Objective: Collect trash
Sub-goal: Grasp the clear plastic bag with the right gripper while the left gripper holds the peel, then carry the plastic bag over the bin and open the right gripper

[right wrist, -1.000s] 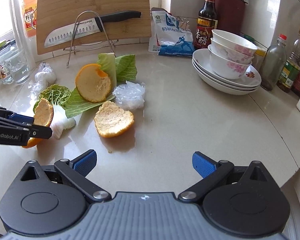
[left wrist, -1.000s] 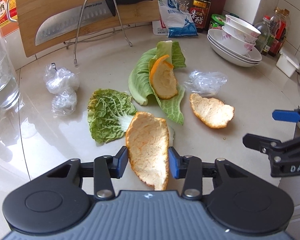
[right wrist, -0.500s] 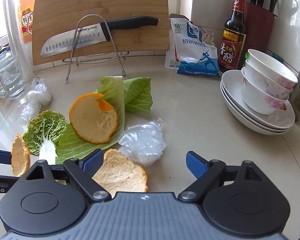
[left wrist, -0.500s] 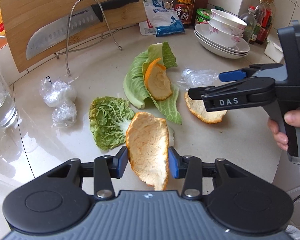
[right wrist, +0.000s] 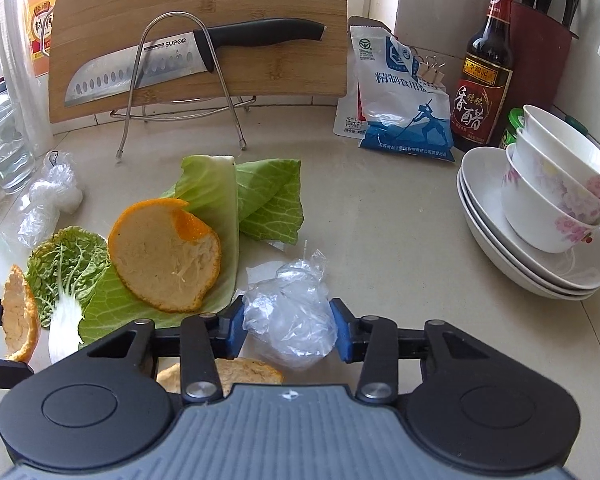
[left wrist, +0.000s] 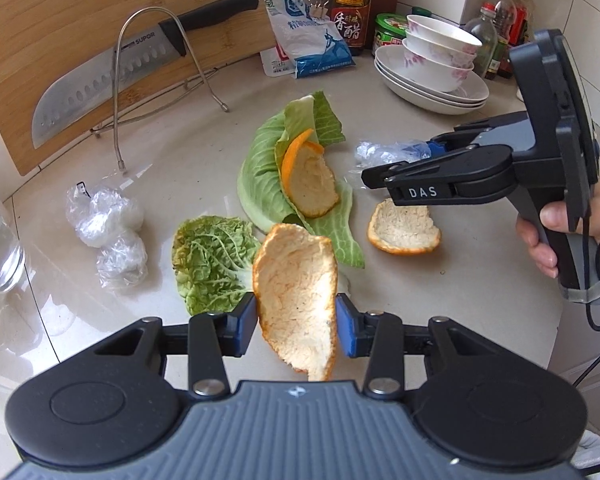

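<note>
From my left tongs' camera I see my right hand point(left wrist: 572, 224) wrapped round its grey handle at the right edge, something the right camera cannot show; the right camera in turn shows the knife block point(right wrist: 540, 28) in the far right corner. My left tongs point(left wrist: 296, 320) point steeply down and are clamped on a long orange peel point(left wrist: 296, 300), pith side towards me, lifted off the pale counter point(left wrist: 460, 300). My right tongs point(right wrist: 288, 326) also tilt down; their jaws have just been closing, and the blue pads now press both sides of a crumpled clear plastic wrap point(right wrist: 292, 320), near the counter's middle, right of the cabbage leaf point(right wrist: 216, 216). A curled peel point(right wrist: 164, 256) lies on that leaf, another peel point(left wrist: 404, 228) just beneath my right tongs, and two plastic balls point(left wrist: 108, 232) sit far left.
</note>
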The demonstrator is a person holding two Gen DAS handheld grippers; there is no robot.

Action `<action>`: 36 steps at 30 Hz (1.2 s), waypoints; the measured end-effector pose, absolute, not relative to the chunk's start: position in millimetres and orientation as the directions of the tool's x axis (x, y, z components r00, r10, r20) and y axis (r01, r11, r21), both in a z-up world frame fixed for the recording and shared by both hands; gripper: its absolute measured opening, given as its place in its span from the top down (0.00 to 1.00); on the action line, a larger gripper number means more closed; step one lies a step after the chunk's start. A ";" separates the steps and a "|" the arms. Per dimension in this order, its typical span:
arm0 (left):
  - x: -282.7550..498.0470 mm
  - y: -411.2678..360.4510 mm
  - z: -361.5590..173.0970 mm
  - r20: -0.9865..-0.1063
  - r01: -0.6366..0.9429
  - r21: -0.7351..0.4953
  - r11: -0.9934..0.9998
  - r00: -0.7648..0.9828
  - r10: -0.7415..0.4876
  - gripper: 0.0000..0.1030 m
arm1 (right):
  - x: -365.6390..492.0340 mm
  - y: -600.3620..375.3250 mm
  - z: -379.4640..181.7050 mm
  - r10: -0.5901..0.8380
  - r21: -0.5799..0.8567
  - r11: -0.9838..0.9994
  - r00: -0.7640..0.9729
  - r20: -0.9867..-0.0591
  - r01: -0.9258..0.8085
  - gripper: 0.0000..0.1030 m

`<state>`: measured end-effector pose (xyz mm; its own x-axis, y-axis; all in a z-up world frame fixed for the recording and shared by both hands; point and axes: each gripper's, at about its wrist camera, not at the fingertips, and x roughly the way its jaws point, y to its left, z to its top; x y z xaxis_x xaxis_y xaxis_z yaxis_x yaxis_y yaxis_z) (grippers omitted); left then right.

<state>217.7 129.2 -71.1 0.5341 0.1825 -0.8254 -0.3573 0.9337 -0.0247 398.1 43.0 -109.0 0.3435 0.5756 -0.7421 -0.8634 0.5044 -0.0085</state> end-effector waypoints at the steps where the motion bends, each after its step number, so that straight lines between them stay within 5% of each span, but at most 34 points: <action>1: 217.8 128.9 -70.9 -0.827 -0.351 -0.024 0.936 0.534 0.179 0.61 | 397.8 41.2 -107.5 0.577 -0.007 0.506 0.344 -0.740 -0.863 0.55; 36: 199.3 18.7 -40.0 -0.819 -0.019 0.010 1.000 0.573 0.019 0.63 | 292.1 -145.9 -62.1 0.529 -0.002 0.669 0.478 -0.701 -0.744 0.55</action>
